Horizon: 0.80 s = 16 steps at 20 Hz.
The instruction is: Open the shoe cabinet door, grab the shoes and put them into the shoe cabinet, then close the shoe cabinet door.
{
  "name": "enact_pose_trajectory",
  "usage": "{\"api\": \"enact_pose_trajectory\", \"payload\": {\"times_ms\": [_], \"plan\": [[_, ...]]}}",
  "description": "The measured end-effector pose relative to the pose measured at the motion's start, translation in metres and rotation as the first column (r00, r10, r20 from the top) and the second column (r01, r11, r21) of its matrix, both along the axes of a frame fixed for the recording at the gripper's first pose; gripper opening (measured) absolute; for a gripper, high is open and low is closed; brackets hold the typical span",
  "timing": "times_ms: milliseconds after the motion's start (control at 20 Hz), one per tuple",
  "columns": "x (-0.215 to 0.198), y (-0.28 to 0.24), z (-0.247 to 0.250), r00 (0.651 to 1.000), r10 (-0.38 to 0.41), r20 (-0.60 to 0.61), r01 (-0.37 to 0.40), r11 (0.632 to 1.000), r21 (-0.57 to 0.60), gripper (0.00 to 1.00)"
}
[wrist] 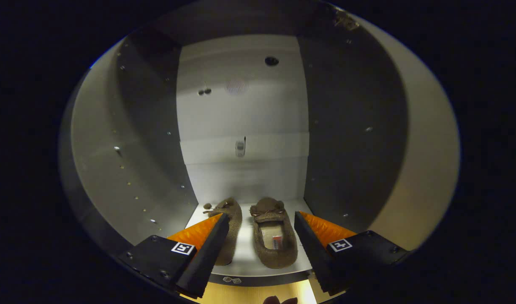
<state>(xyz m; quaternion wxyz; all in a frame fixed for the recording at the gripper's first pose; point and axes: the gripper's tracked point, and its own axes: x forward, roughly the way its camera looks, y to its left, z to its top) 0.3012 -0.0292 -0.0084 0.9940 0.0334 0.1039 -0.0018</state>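
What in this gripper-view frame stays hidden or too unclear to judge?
- Left shoe: its near half sits behind the left finger of the open hand-held gripper.
- Right shoe: the small item inside is too small to identify.
- Cabinet: the small fitting on the back wall is blurred; the door's position cannot be judged.

The camera rides on the tool (261,219), looking forward along its two spread fingers, straight into the open shoe cabinet (241,118) from close by its front edge, the shoes (272,236) just ahead.
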Motion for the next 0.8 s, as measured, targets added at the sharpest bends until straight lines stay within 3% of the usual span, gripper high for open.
{"api": "enact_pose_trajectory", "payload": {"times_ms": [350, 800], "plan": [[-0.116, 0.003, 0.043, 0.983, 0.001, 0.184, 0.008, 0.999, -0.047, 0.98], [-0.269, 0.008, 0.037, 0.974, 0.065, 0.216, -0.058, 0.998, -0.035, 0.97]]}}
